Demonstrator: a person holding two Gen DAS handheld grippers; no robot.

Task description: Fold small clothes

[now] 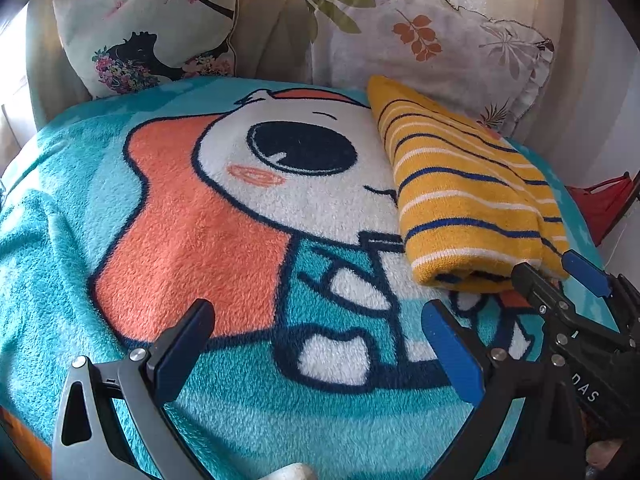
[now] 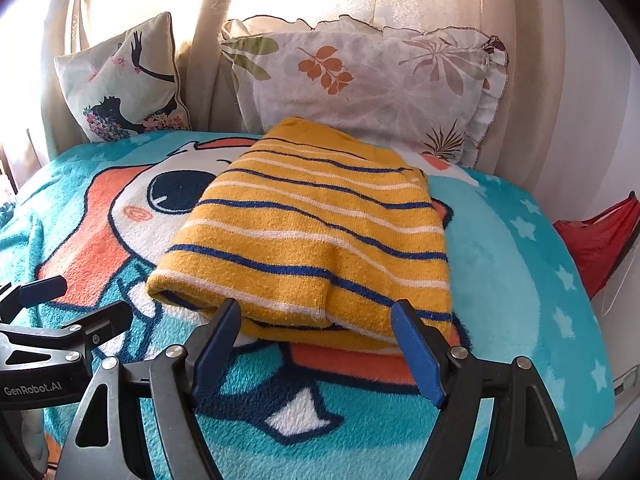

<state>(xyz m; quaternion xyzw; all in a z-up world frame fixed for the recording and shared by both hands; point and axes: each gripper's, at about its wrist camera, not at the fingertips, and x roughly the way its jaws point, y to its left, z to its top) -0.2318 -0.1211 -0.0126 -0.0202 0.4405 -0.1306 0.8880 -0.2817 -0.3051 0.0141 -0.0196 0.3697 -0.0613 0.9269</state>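
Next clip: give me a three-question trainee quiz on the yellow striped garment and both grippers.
1. True or false: the folded yellow knit garment with blue and white stripes lies on the turquoise fleece cartoon blanket.
2. Which gripper is nearer the garment: A left gripper, B right gripper?
3. Fill in: both grippers' jaws are ____.

Key: 1 true; 2 B; 3 open.

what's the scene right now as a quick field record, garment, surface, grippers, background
garment: yellow striped top, folded, lying flat
surface: teal cartoon blanket
left gripper: open, over the blanket, left of the top, holding nothing
right gripper: open, at the top's near edge
background: two pillows, leaf-print pillow behind the top, curtain
right side: red bag
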